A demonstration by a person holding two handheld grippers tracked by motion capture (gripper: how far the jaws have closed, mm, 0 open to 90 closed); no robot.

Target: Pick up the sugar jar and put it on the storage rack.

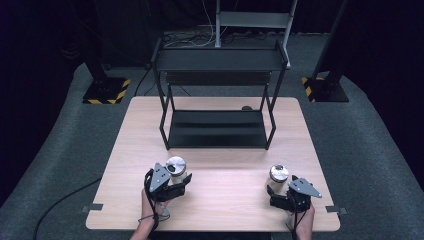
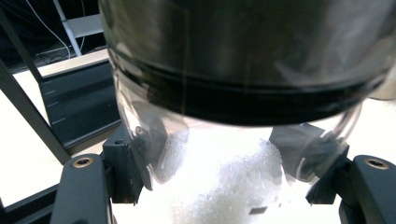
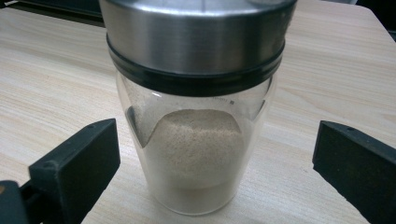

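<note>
Two clear glass jars with steel lids are on the wooden table [image 1: 220, 197]. My left gripper [image 1: 181, 183] is shut on the left jar [image 1: 176, 167], which holds white grains; in the left gripper view the jar [image 2: 224, 154] is tilted and both pads press its glass. The right jar [image 1: 278, 176] holds beige powder and stands upright on the table. My right gripper [image 1: 278, 194] is open, and in the right gripper view its jaws stand apart on either side of that jar [image 3: 196, 140] without touching it.
A black two-tier metal rack [image 1: 218, 95] stands at the back middle of the table, its lower shelf [image 1: 215, 129] bare. Light stands with striped bases [image 1: 106, 91] sit on the grey floor behind. Cables trail from both grippers.
</note>
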